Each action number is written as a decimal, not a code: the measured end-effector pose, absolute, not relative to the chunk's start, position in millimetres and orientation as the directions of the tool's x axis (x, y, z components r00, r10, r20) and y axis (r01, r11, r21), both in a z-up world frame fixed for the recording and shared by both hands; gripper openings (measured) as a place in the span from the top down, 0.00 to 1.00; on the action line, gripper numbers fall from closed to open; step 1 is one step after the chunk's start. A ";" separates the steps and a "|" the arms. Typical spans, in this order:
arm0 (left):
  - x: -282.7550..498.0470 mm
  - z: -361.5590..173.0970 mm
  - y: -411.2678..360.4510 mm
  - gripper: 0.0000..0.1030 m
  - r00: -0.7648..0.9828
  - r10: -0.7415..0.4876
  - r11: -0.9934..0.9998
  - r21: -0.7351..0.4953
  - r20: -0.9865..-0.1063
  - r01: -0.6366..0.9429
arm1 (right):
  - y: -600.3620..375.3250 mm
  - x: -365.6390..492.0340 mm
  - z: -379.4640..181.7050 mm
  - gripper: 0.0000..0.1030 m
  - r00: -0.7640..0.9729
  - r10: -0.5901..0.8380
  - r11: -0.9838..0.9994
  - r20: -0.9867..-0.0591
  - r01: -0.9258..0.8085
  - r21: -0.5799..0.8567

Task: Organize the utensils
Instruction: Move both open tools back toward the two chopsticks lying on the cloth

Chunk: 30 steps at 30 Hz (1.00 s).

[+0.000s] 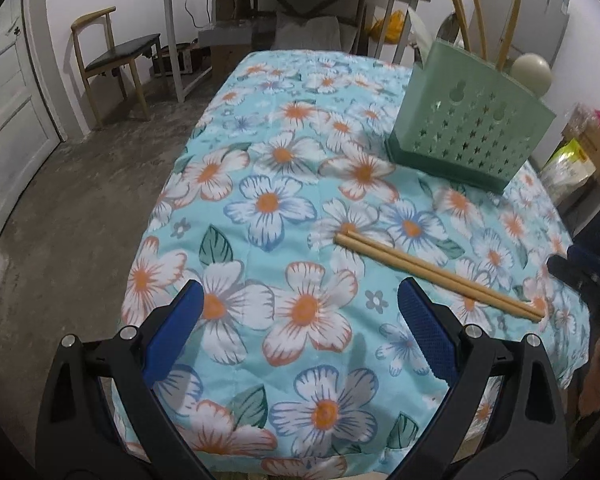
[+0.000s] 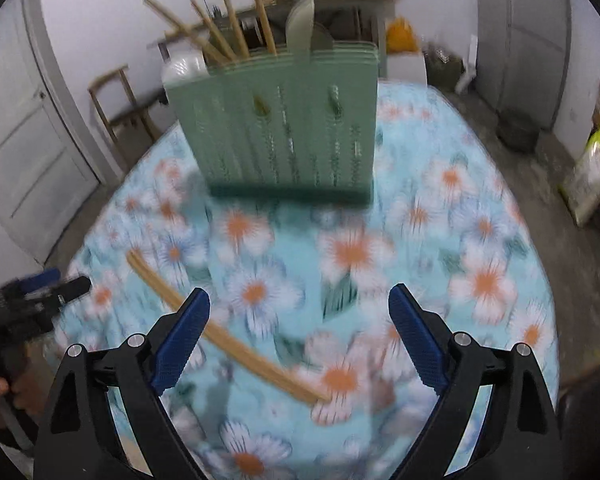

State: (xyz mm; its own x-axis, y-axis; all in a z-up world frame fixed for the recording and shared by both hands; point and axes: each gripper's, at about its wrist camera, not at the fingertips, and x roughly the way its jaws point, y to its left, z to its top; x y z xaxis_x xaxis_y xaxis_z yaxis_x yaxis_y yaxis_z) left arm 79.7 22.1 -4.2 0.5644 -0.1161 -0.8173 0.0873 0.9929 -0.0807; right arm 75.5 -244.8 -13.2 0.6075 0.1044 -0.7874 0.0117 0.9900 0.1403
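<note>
A pair of bare wooden chopsticks (image 1: 440,276) lies side by side on the flowered turquoise tablecloth (image 1: 268,200), right of centre in the left wrist view. The perforated pale green plastic utensil holder (image 1: 476,128) stands at upper right, sticks upright inside. The left gripper (image 1: 300,316) is spread, empty. The right gripper (image 2: 300,320) is spread wide above the chopsticks, nothing pinched.

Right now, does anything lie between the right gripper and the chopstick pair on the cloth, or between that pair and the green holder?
Nothing visible does. The right gripper hangs open over the chopstick pair, and only bare floral cloth separates the pair from the green holder.
</note>
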 end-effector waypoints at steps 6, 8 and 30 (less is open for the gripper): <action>80.2 -8.3 15.9 0.09 0.547 -0.067 0.997 -0.029 -0.834 0.077 | -250.8 73.7 -22.3 0.14 0.591 0.096 0.990 -0.801 0.030 0.141; 80.0 -8.3 15.3 0.09 0.545 -0.059 0.997 -0.024 -0.837 0.072 | -253.7 74.6 -24.7 0.14 0.587 0.105 0.987 -0.803 0.035 0.155; 81.3 -14.5 10.2 0.09 0.524 0.003 0.998 0.039 -0.852 0.057 | -251.1 77.4 -29.6 0.14 0.576 0.123 0.984 -0.808 0.036 0.175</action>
State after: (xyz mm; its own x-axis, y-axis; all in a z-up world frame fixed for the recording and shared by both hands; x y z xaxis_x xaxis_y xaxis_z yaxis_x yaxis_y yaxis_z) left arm 81.3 10.2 -14.5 0.5238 0.0029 -0.8519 0.0572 0.9976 0.0386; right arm 77.4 -251.1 -29.6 0.5764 0.1225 -0.8079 0.0355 0.9840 0.1746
